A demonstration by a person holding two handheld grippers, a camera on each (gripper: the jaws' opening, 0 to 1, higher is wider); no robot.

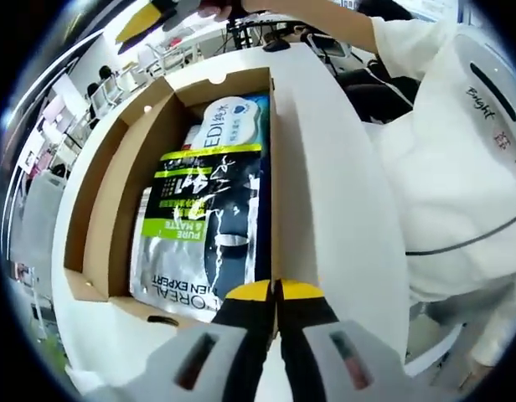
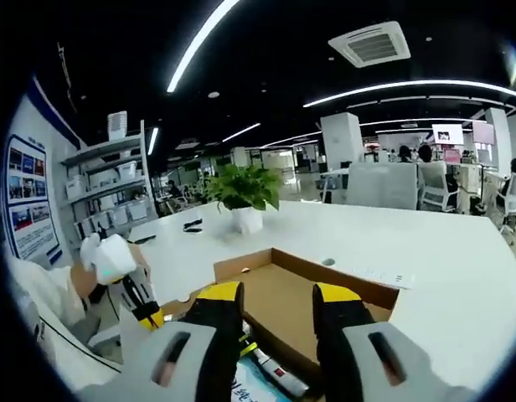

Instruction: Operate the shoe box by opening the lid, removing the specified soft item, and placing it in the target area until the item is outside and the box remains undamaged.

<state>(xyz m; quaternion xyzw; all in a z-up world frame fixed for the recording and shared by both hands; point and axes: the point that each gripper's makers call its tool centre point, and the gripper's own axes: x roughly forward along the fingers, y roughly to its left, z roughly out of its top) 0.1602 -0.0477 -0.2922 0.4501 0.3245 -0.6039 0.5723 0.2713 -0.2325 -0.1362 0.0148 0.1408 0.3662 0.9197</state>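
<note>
Open shoe box (image 1: 116,201) on the white surface (image 1: 333,193), soft packets still inside.

In the left gripper view we look straight down at the black-and-green packet (image 1: 209,222) in the box; our left claw (image 1: 276,293) hangs closed and empty at the box's near edge. The right gripper view shows our right claw (image 2: 277,303) spread open, empty, over the box's far wall, a potted plant (image 2: 244,194) beyond.
</note>
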